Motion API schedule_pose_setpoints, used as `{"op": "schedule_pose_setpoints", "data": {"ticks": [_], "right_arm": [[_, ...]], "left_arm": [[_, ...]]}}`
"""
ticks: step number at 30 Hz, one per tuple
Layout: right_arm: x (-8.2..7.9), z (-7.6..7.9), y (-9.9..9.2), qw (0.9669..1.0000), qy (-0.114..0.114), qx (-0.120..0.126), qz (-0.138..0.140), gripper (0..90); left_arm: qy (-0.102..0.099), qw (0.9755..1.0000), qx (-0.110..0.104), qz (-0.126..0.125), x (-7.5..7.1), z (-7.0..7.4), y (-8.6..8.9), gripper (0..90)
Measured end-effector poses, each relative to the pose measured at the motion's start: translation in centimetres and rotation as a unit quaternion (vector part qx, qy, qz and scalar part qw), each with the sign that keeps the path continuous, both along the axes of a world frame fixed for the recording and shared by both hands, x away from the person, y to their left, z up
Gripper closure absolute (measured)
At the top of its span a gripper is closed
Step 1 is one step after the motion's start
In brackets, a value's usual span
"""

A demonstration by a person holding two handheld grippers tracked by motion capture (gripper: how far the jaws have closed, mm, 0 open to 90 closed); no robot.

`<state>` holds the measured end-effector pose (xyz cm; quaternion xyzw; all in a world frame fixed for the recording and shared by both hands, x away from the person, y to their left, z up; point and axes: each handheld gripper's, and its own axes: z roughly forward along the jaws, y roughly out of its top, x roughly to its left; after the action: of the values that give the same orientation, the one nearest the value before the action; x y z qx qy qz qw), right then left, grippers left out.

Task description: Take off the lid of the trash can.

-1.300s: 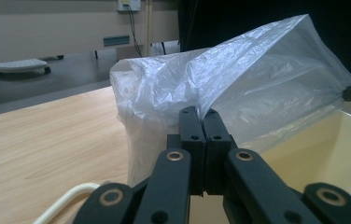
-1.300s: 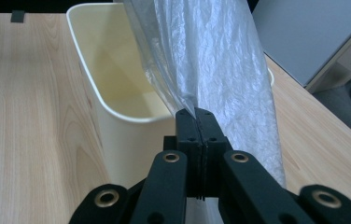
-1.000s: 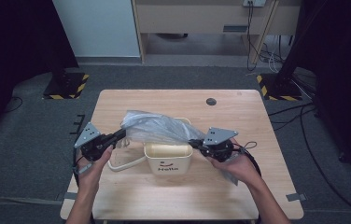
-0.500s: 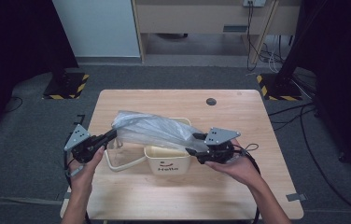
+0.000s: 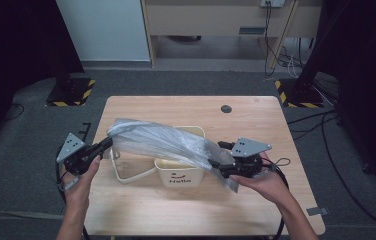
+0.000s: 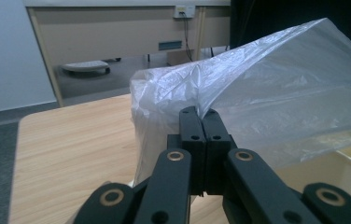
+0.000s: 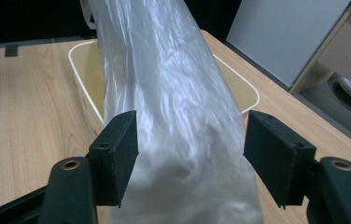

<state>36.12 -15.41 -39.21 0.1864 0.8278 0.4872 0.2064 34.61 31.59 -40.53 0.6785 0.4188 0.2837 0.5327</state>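
In the high view, a clear plastic bag (image 5: 163, 142) stretches over the cream bin (image 5: 181, 172) at the bench's middle, between left tongs (image 5: 107, 145) and right tongs (image 5: 215, 164). The left gripper view shows tongs (image 6: 204, 119) clamped shut on the bag's edge (image 6: 257, 107). In the right gripper view, the tongs (image 7: 190, 156) have just been opening, bag (image 7: 173, 116) loose between them; unsupported, that end could sag and miss the bin's rim (image 7: 232, 74).
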Motion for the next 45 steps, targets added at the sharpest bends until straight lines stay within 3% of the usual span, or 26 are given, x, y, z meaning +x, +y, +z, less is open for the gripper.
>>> {"op": "schedule_pose_setpoints", "data": {"ticks": [13,26,30,34,40,45], "right_arm": [[-0.1,-1.3,-0.1,0.9997,0.010,-0.019,0.006,35.1],[-0.8,-2.1,1.2,0.9989,0.014,-0.025,0.036,32.9],[-1.0,-2.5,1.3,0.9989,0.011,-0.031,0.032,27.8],[-1.2,-2.7,1.3,0.9988,0.011,-0.036,0.032,28.5],[-1.6,-3.7,1.8,0.9971,0.009,-0.065,0.038,34.0],[-1.6,-4.1,2.2,0.9960,0.005,-0.082,0.037,50.1]], "left_arm": [[-0.008,0.9981,-0.022,0.057,-0.4,-0.7,2.7,89.6],[-0.014,0.9975,-0.019,0.067,-0.6,-0.2,3.5,89.7],[-0.012,0.9973,-0.021,0.070,-0.6,-0.3,3.5,89.7],[-0.011,0.9972,-0.021,0.071,-0.5,-0.4,3.6,89.7],[-0.011,0.9970,-0.025,0.073,-0.5,-0.4,3.7,89.7],[-0.011,0.9971,-0.027,0.070,-0.6,-0.5,3.8,89.7]]}}
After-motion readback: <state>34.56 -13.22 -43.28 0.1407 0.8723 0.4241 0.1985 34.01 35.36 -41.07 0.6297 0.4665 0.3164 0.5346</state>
